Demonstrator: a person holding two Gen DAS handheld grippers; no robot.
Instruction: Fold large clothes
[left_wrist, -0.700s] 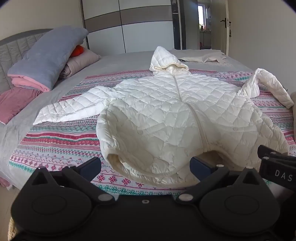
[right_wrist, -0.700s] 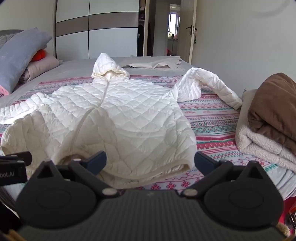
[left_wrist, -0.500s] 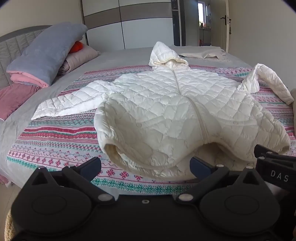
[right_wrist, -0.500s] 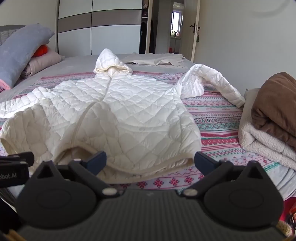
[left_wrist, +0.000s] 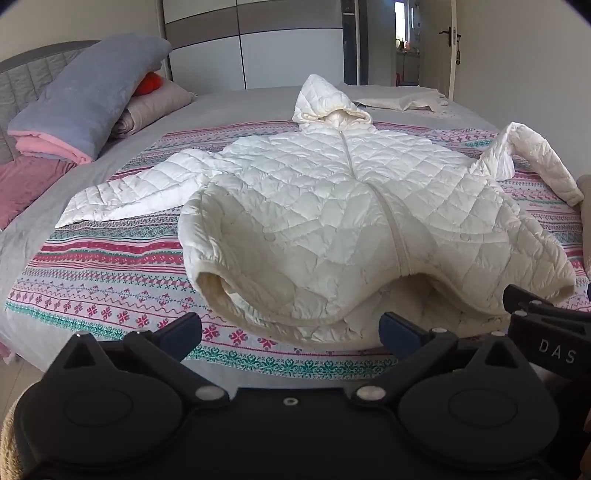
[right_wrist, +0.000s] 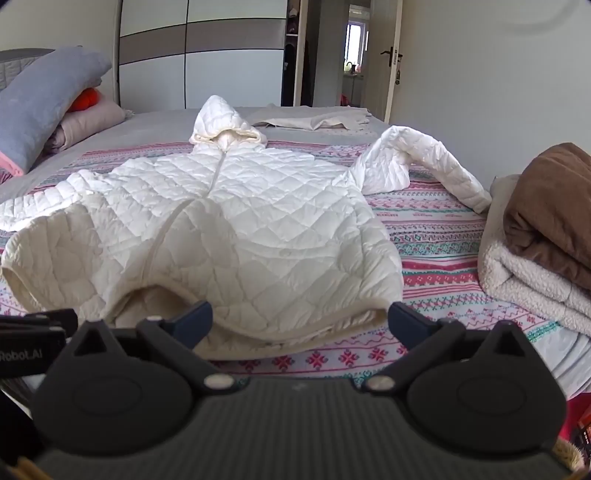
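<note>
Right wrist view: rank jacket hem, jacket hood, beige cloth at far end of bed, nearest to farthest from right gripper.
1. Jacket hem: just ahead of the open right gripper, not gripped.
2. Jacket hood: mid-bed, slightly left of centre.
3. Beige cloth: far end of the bed, beyond the hood, right of centre.

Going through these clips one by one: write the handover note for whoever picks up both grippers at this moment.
Left gripper: open, empty, just short of the jacket's hem.
Right gripper: open, empty, at the hem's other end.
White quilted hooded jacket: front up and zipped on the patterned bedspread, hood away from you. One sleeve lies out flat; the other sleeve is bent and bunched. The hem is rumpled and gapes open.
Done: jacket laid out; no fold made.
Left: smooth the hem, fold sleeves in, fold the body.
</note>
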